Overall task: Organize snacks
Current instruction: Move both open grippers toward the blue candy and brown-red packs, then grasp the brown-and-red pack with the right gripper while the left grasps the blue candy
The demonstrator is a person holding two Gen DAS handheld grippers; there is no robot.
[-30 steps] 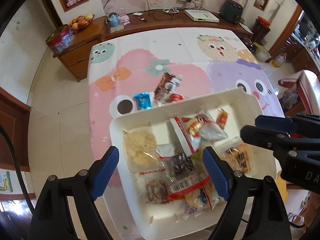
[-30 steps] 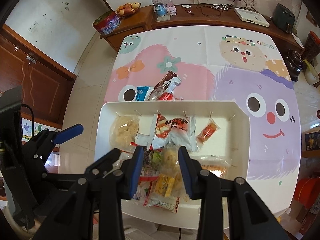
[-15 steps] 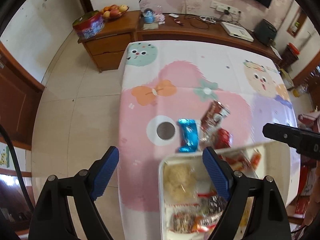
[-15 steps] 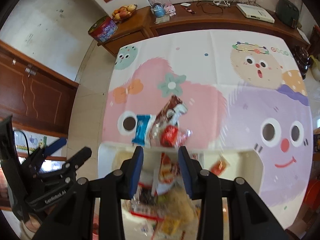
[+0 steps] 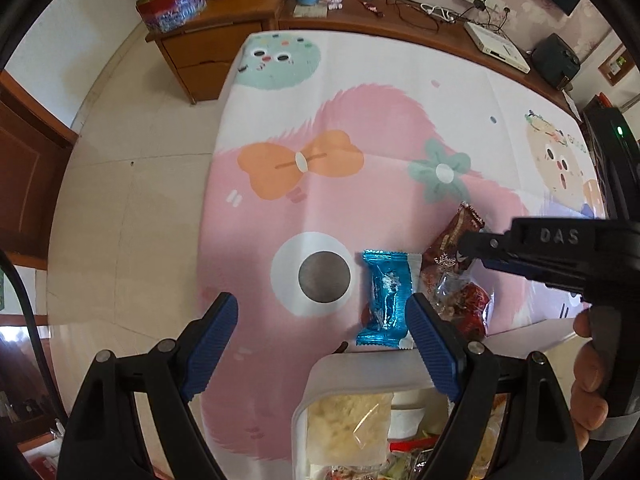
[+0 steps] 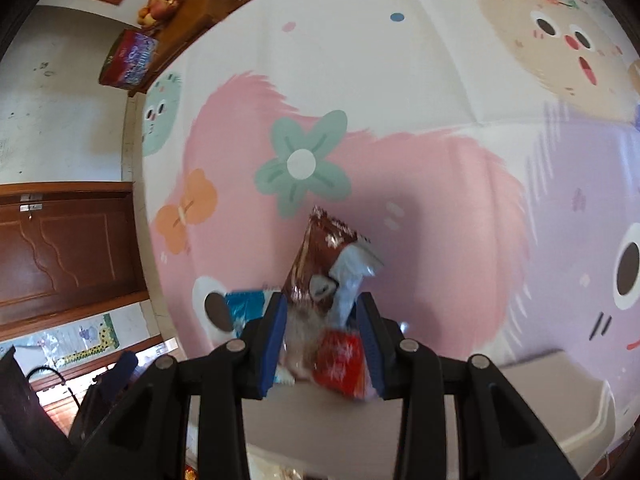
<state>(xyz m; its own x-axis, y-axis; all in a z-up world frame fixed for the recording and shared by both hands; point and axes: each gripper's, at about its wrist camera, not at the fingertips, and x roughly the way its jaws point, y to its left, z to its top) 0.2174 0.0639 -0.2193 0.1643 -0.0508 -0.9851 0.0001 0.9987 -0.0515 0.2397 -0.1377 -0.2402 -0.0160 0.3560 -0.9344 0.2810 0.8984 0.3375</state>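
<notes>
My right gripper [image 6: 322, 340]: jaws part open around the red snack [image 6: 340, 362], not squeezing | left gripper [image 5: 320, 344]: wide open, empty | snack: light, crinkly, slippery; pinch its middle

Blue snack packet [image 5: 386, 294]: glossy crinkled foil. Brown wrapper [image 6: 316, 258]: shiny film. Surface cover [image 5: 360, 120]: matt printed cloth, creased along folds. White tray [image 5: 360, 368]: smooth matt plastic. Left claw [image 5: 322, 346]: ribbed blue pads, black plastic arms. Cabinet [image 5: 224, 24]: polished wood.
</notes>
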